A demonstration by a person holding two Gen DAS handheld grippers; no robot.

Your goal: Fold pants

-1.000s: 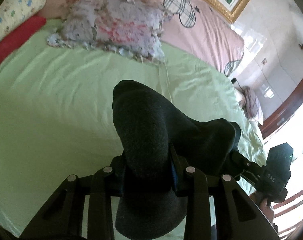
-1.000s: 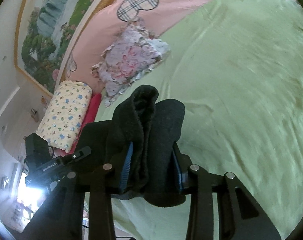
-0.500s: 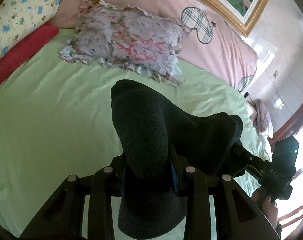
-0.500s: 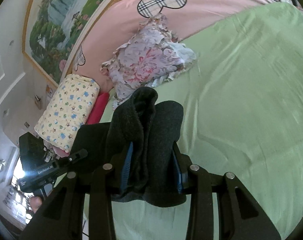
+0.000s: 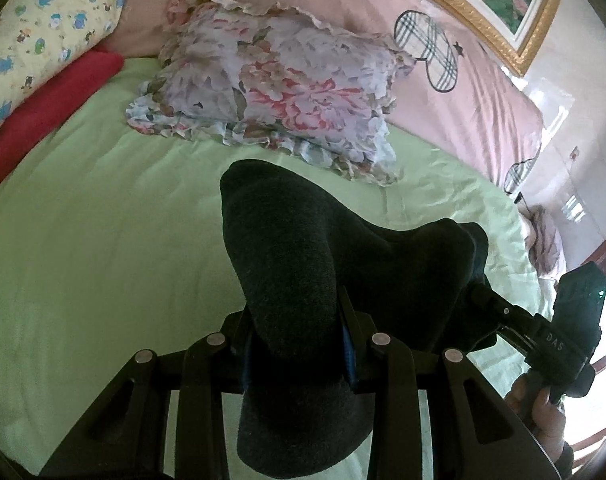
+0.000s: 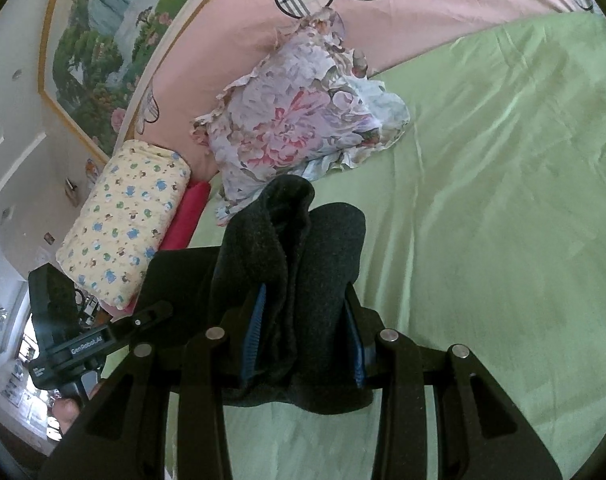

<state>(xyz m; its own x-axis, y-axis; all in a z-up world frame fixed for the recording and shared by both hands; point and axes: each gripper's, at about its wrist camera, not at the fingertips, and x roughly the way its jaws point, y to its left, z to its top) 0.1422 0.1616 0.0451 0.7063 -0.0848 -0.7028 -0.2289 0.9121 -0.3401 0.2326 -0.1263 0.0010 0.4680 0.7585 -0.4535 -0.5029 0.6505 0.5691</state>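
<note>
The dark grey pants [image 5: 287,256] hang bunched between both grippers above the green bed sheet [image 5: 83,240]. My left gripper [image 5: 297,344] is shut on one thick fold of the pants. My right gripper [image 6: 303,336] is shut on another bunched fold [image 6: 299,264]. The cloth spans between the two grippers, and each gripper shows in the other's view: the right one [image 5: 559,340] at the left wrist view's right edge, the left one [image 6: 75,344] at the right wrist view's left edge. The fingertips are hidden in the cloth.
A floral ruffled pillow [image 5: 279,84] lies on the sheet just beyond the pants. A yellow patterned pillow [image 5: 35,28] and a red roll [image 5: 43,116] lie at the left. A pink headboard cover [image 6: 423,12] backs the bed.
Both grippers, still holding the pants, have moved towards the head of the bed. The floral pillow looks larger and closer in both views.
</note>
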